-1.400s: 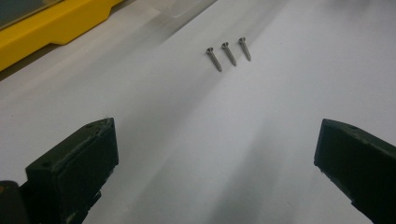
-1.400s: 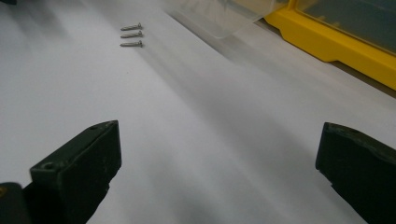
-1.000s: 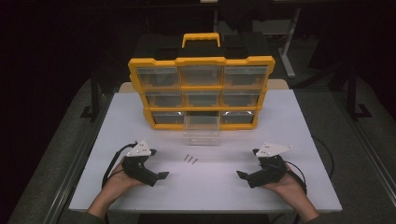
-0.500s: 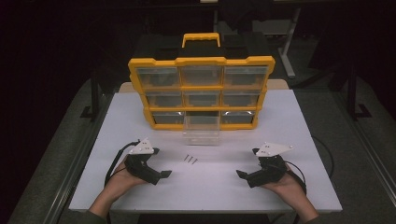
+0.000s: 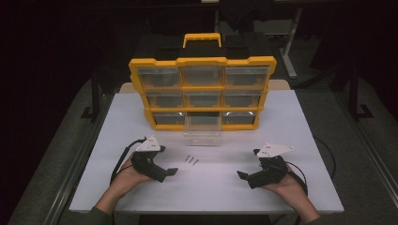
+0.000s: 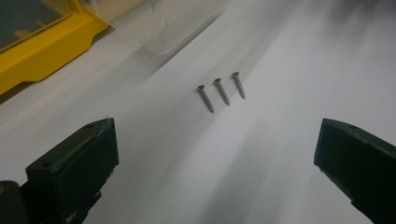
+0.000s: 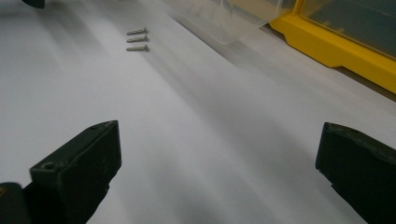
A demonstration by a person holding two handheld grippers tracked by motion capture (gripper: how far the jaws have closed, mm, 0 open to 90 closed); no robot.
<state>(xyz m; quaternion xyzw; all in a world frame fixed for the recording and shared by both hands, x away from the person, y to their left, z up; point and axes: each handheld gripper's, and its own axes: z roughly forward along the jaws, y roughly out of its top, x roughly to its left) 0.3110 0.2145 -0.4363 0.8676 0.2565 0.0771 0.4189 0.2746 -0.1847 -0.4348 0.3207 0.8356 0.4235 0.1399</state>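
Three small screws (image 5: 191,160) lie side by side on the white table, just in front of a clear drawer (image 5: 202,127) pulled out of the bottom row of a yellow organizer (image 5: 202,91). The screws (image 6: 220,90) lie ahead of my left gripper (image 6: 215,158), whose jaws stand wide apart with nothing between them. My left gripper (image 5: 165,174) rests at the front left, a little to the left of the screws. At the front right, my right gripper (image 5: 246,178) is open and empty too; the screws (image 7: 137,39) lie far off at its upper left.
The yellow organizer has several clear drawers and a yellow handle (image 5: 202,40) on top. The white table (image 5: 281,117) ends in a front edge close below both hands. Cables trail from each gripper. Dark floor and stands surround the table.
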